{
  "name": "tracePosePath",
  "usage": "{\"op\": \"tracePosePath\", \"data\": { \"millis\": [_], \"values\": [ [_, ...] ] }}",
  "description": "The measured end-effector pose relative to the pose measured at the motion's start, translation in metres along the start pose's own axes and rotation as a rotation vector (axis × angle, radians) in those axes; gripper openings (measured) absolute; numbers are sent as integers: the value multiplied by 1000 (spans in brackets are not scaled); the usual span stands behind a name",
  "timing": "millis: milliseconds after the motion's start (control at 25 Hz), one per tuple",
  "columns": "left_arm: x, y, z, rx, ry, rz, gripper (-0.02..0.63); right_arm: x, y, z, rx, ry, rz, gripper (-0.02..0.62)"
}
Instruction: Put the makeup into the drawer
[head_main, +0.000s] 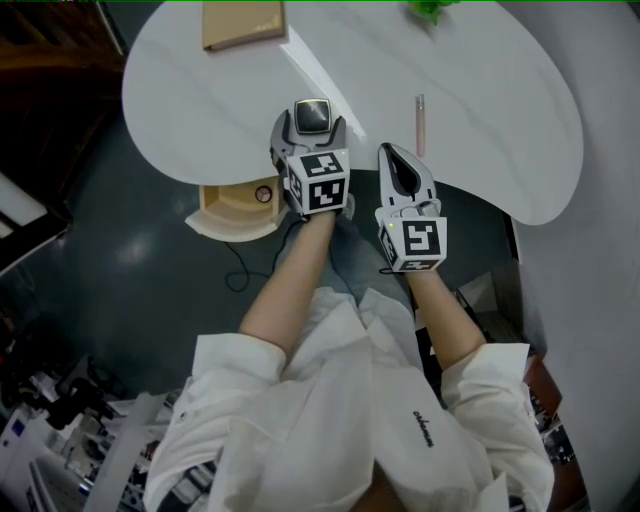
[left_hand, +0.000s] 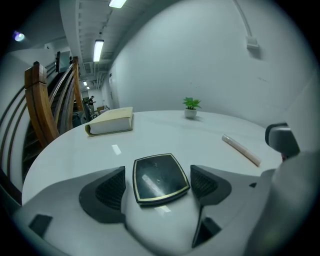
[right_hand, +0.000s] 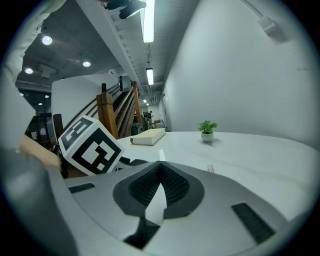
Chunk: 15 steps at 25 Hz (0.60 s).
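At the far left, the drawer (head_main: 215, 222) is being shown pulled out under the near edge of the table (head_main: 180, 110). One small round item (head_main: 263, 195) is lying in it, too small to be identified, possibly makeup already stowed. The book (head_main: 243, 22) is lying at the table's far edge and is not being touched.

Next, the left gripper (head_main: 311, 128) is being held with its jaws spread wide, straddling the black gold-rimmed compact (left_hand: 160, 179). In the left gripper view the pads are being kept clear of the compact on both sides, so nothing is being gripped. The compact is lying flat on the tabletop, close to the near edge and just beyond the drawer.

The right gripper (right_hand: 160, 182) is being held just beside the left one, with its jaws closed together on nothing. Only a sliver of table is being seen between the pads. Further right, the pink tube (head_main: 420, 120) is lying on the table, apart from both grippers.

Progress, as judged: the drawer is open, so that part is done, and at most one item is in. The compact and the pink tube are both on the table, so most of the task is being counted as left. The step in hand is being read as the pick of the compact. The jaws are not yet closed on it, and it is not yet carried down into the drawer. The pink tube is being counted as next.
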<state>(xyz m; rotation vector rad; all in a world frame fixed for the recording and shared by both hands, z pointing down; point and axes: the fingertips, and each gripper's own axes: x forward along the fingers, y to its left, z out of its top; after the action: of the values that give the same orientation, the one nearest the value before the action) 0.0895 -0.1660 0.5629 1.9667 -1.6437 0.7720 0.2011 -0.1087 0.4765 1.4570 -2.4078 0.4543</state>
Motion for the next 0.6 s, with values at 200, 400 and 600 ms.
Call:
{"op": "tracePosePath", "data": {
  "millis": [200,400,600],
  "values": [
    [3,0,-2,-19,52,-40,386,-1,3,0,5,-10,22,17],
    [1,-1,-2,-8,78,-93,350,-3,8,1,0,-7,36,17],
    [-15,-1,-8,-6,53,-191,348,-11,23,-3,10,-2,48,17]
  ]
}}
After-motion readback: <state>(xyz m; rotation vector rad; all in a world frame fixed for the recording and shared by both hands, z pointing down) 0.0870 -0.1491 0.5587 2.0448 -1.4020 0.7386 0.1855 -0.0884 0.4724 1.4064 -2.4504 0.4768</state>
